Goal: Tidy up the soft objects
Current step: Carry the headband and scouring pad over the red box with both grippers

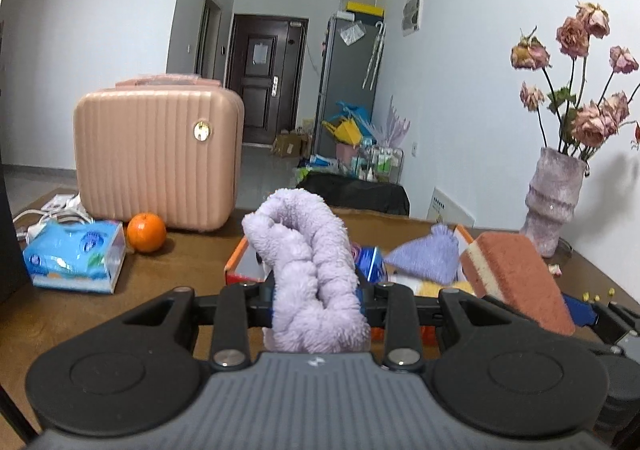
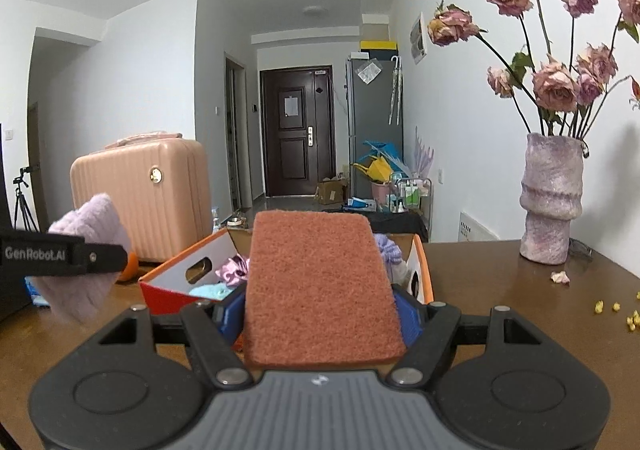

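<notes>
My left gripper (image 1: 318, 300) is shut on a fluffy lilac cloth (image 1: 310, 270) that bulges up between its jaws. The right gripper (image 2: 320, 314) is shut on a sponge (image 2: 320, 286) with a rust-brown scouring face, its blue pads (image 2: 408, 316) pressing the sponge's sides. Both hang above the brown table just short of an orange-rimmed cardboard box (image 2: 180, 270). That box holds soft items, among them a lilac knitted hat (image 1: 428, 256) and a teal cloth (image 2: 212, 291). In the left wrist view the sponge (image 1: 520, 282) shows its yellow foam edge. The right wrist view catches the lilac cloth (image 2: 88, 226) at its left.
A pink ribbed case (image 1: 158, 154) stands at the back left of the table, with an orange (image 1: 146, 232) and a blue tissue pack (image 1: 76, 256) before it. A mauve vase (image 2: 550, 198) of dried roses stands at the right by the wall. Yellow crumbs (image 2: 616, 308) lie nearby.
</notes>
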Motion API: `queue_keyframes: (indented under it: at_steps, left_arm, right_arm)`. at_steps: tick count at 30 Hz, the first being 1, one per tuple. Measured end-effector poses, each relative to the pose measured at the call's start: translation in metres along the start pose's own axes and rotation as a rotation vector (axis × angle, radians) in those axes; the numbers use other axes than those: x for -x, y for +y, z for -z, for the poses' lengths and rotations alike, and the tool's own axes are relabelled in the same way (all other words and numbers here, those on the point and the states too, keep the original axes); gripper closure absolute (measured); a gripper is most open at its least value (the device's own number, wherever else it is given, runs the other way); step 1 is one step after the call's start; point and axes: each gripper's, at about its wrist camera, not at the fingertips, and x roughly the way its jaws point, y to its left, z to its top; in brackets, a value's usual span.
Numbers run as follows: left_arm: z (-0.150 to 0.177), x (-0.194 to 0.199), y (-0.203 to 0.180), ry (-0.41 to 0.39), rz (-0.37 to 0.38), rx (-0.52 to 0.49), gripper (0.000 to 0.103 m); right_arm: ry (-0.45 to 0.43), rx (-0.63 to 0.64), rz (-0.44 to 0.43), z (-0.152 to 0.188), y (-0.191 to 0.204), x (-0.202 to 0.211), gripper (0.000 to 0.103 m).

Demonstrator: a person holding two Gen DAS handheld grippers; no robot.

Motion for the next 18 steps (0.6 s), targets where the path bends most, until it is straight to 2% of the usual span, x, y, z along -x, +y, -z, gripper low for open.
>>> queue_keyframes:
  at_steps: [18]
  left_arm:
    - [-0.026,-0.042,0.001,-0.031,-0.017,0.028,0.07]
  right_arm:
    - [-0.021,-0.034,0.007,-0.017,-0.009,-0.041,0.032]
